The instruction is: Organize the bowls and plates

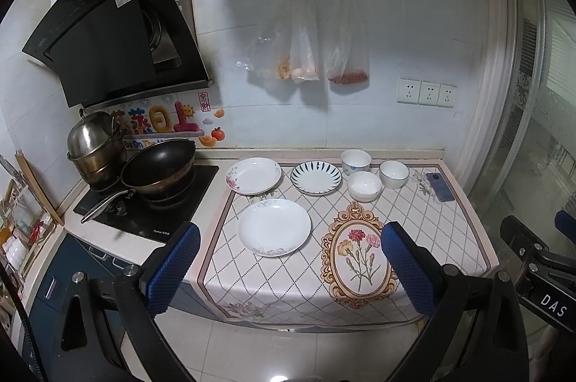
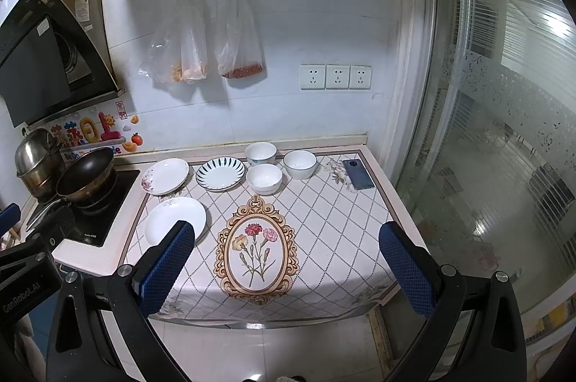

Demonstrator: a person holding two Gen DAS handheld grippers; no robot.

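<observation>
Both pairs of jaws stand wide apart and hold nothing: the left gripper point(image 1: 289, 268) and the right gripper point(image 2: 286, 268) hang off the near edge of the table point(image 2: 324, 220), short of the crockery.

Just ahead of the left jaws lies the plain white plate point(image 1: 273, 226). Beyond it sit the floral plate point(image 1: 253, 175) and the blue-striped plate point(image 1: 316, 177), and to their right, ahead of the right jaws, three bowls point(image 2: 264, 178) clustered close.

All look like glazed ceramic: stiff, slick, fairly heavy, likely to chip if knocked. The plates lie flat on the cloth, so the rim is probably the only hold; a bowl wall offers a pinch.

In the right view, a blue pad covers part of the white plate. Whether the bowls touch is unclear. A phone point(image 2: 358, 174) lies far right.
</observation>
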